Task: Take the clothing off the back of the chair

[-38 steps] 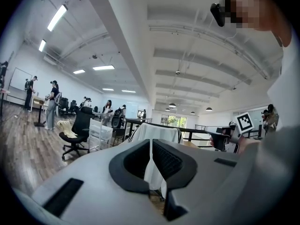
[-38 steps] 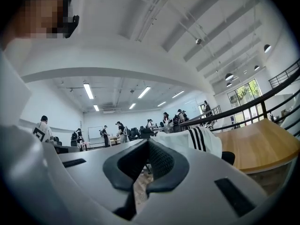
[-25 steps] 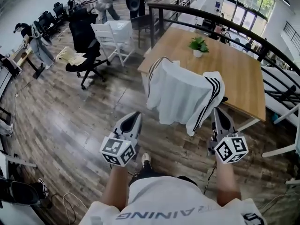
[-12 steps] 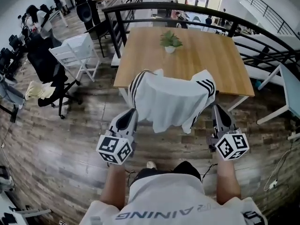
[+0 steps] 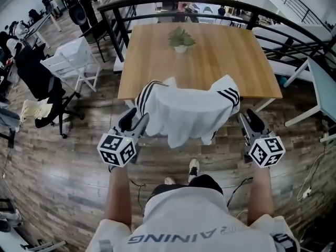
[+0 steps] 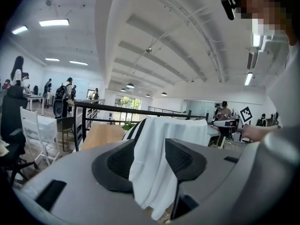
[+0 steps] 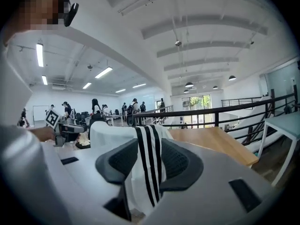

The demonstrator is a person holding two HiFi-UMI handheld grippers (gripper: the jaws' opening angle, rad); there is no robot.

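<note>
A white garment (image 5: 189,112) with black stripes is draped over the back of a chair, which it hides almost wholly. My left gripper (image 5: 134,124) is at the garment's left edge and my right gripper (image 5: 249,121) at its right, striped sleeve. Both have just been opening. In the left gripper view white cloth (image 6: 152,172) hangs in the gap of the left gripper (image 6: 149,146). In the right gripper view the striped sleeve (image 7: 149,172) shows in the gap of the right gripper (image 7: 149,154). Neither pair of pads presses on the cloth.
Just behind the chair stands a wooden table (image 5: 220,56) with a small potted plant (image 5: 180,38). A black railing (image 5: 157,3) runs behind it. A white chair (image 5: 73,62) and a black office chair (image 5: 37,77) stand at the left, and a white table (image 5: 323,83) at the right.
Both grippers have come forward to the garment's two sides, the left one farther. Their jaws, shut before, now stand apart. The chair now sits straight ahead of me.
</note>
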